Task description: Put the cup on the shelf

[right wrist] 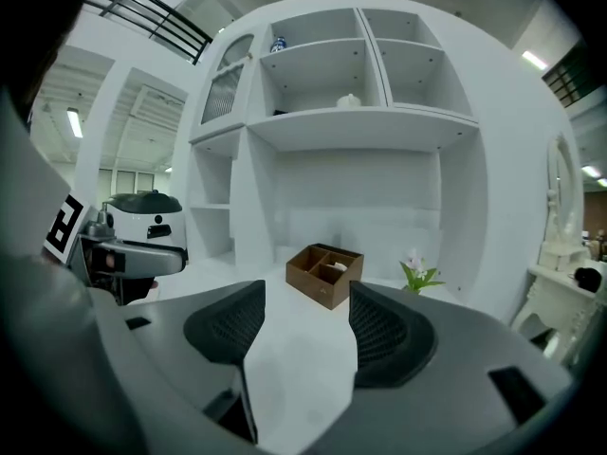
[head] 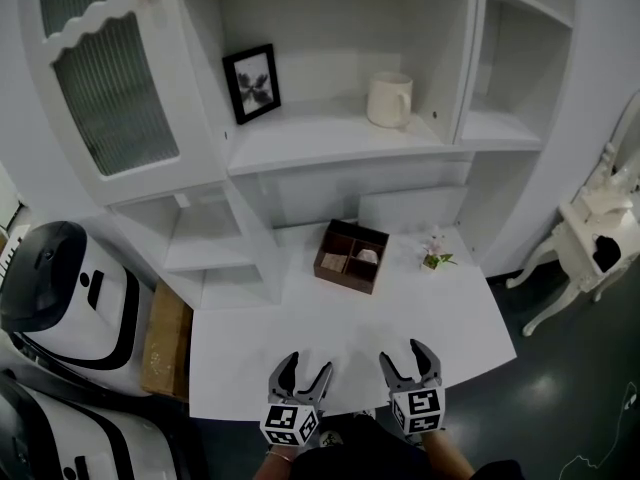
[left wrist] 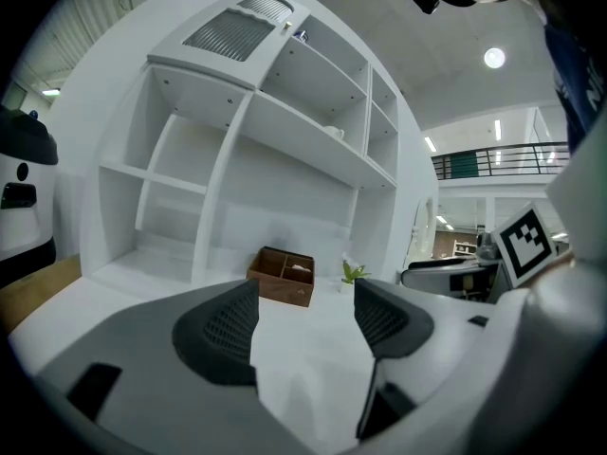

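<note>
At the far left, two white rounded machines with black trim (head: 62, 290) are stood on the floor, and a cardboard box (head: 166, 340) is lodged between them and the white table (head: 330, 343). Above, a cabinet door with ribbed glass (head: 112, 93) is hung open on the white shelf unit (head: 330, 140). A black-framed picture (head: 251, 83) is leaned on the middle shelf. Lower down, at the table's near edge, the left gripper (head: 306, 366) is held with jaws apart and nothing between them; only the bare tabletop is seen through the gap. A brown wooden box with compartments (head: 351, 256) is set near the back of the table, with something pale in one cell. The cup (head: 389, 99) is stood upright on the middle shelf, right of the picture and well apart from both tools. The right gripper (head: 402, 354) is held just beside the left one, likewise released and empty. A small plant sprig (head: 435, 257) is laid right of the wooden box. At the far right, a piece of ornate white furniture (head: 590, 240) is placed on the dark floor (head: 560, 398).
</note>
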{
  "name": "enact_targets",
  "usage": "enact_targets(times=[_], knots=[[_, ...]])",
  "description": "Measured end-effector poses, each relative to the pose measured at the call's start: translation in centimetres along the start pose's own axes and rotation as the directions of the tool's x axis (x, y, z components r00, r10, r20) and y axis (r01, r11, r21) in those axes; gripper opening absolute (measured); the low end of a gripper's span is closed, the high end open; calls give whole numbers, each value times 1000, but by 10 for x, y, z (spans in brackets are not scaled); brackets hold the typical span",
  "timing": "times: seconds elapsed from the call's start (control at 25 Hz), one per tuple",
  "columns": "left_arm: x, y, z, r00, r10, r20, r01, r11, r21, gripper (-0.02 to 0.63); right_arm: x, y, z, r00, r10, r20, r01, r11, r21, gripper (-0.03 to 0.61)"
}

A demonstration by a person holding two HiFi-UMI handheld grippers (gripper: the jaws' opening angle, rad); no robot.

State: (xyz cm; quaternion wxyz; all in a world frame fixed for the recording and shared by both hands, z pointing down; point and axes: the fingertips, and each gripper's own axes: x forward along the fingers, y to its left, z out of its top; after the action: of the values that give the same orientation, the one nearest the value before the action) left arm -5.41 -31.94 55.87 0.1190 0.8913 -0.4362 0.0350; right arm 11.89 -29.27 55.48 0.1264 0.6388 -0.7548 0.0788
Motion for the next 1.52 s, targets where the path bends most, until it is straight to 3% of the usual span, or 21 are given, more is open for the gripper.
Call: enact_targets(times=[0.12, 0.2, 0.36, 0.52, 0.72, 1.28, 1.52], knots=[[3, -2, 6, 1000, -16, 12, 16, 1000, 6, 298, -1, -3, 6, 1000, -7, 18, 7, 1000, -17, 274], [3, -6, 9, 999, -36, 16, 36, 999, 9, 232, -2, -1, 11, 1000, 0, 29, 0, 1000, -26, 251], [4, -18, 8, 998, -67, 11, 66, 997, 28, 159, -4, 8, 20, 998, 33, 60, -28, 996, -82, 134], [6, -26, 5, 997, -82, -1, 82, 996, 35, 11, -5, 16, 27, 994, 65, 86, -55, 992, -111, 36], [6, -35, 7, 993, -120, 8, 120, 993, 16, 3, -9, 16, 30, 993, 60, 97, -51, 994, -99, 9], [12, -32, 8, 996, -91, 8, 91, 995, 44, 3, -6, 8, 33, 995, 25, 97, -14, 994, -108, 8], [15, -26, 3, 997, -77, 12, 77, 997, -15, 3, -2, 9, 29, 996, 31, 87, -22, 994, -103, 8]])
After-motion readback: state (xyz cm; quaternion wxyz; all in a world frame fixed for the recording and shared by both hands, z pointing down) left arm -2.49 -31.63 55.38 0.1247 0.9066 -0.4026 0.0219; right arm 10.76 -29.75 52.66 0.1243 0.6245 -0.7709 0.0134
